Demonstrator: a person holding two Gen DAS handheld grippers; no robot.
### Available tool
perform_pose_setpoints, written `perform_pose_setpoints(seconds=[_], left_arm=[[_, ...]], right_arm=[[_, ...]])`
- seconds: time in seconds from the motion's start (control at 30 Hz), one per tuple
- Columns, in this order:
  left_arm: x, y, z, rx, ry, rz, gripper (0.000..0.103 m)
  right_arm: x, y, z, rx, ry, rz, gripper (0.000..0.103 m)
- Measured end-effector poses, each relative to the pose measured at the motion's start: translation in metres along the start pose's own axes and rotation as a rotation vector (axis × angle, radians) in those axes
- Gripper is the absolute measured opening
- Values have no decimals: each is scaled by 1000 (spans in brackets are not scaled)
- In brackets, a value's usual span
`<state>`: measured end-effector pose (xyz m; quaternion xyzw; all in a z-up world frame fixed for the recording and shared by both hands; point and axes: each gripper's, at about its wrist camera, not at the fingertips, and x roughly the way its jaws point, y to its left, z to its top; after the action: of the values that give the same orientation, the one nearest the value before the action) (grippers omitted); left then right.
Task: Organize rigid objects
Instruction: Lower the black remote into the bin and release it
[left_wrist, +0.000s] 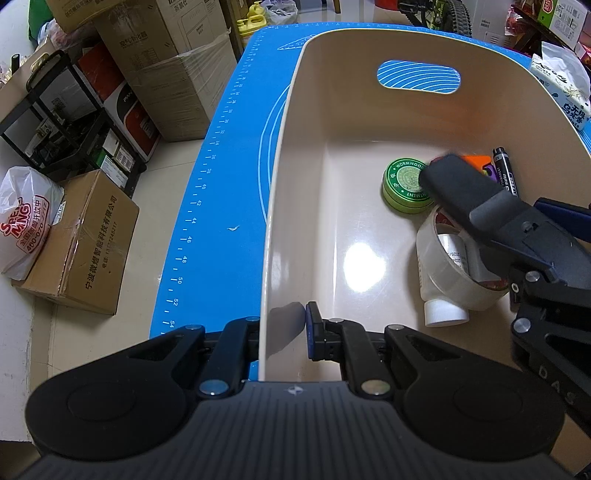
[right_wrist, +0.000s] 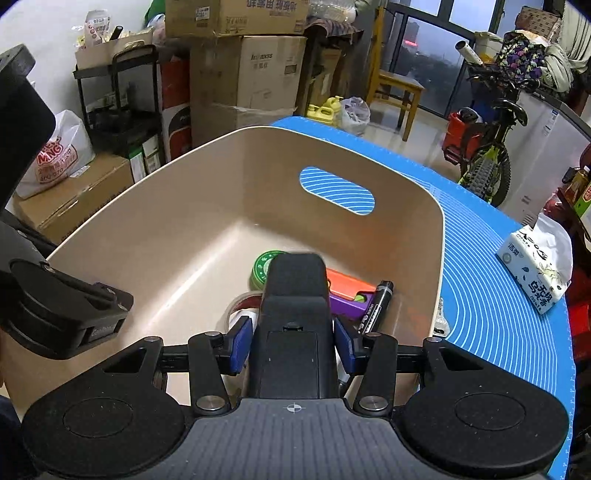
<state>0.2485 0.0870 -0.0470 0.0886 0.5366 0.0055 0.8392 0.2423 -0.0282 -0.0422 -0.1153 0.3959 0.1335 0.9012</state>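
My right tongs (right_wrist: 293, 345) are clamping a black remote (right_wrist: 293, 295) over the beige bin (left_wrist: 291, 155); left tongs (left_wrist: 282, 332) are pinching its near wall. Ointment tin (left_wrist: 405, 184), tape roll (left_wrist: 450, 266), marker (left_wrist: 505, 171) are already lying inside; remote's still waiting to drop.

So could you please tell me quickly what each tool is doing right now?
Left tool: closed on the near wall of the beige bin.
Right tool: closed on a black remote, held over the bin.
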Motion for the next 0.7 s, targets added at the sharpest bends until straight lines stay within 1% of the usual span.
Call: perform_pose_setpoints(seconds=[0.07, 0.2, 0.27, 0.37, 0.43, 0.53, 0.7], left_arm=[[0, 0, 0, 0, 0, 0, 14], [0, 0, 0, 0, 0, 0, 14], [0, 0, 0, 0, 0, -1, 14], [0, 0, 0, 1, 0, 0, 14], [1, 0, 0, 1, 0, 1, 14], [1, 0, 0, 1, 0, 1, 14], [1, 0, 0, 1, 0, 0, 14]], right_arm=[[-2, -3, 1, 21, -14, 12, 53], [-8, -17, 6, 80, -58, 50, 56], [-18, -23, 7, 95, -106, 54, 60], [-39, -41, 7, 157, -201, 58, 60], [-53, -55, 7, 199, -267, 38, 60], [-67, -78, 10, 239, -329, -24, 60], [-64, -114, 4, 298, -329, -97, 60]])
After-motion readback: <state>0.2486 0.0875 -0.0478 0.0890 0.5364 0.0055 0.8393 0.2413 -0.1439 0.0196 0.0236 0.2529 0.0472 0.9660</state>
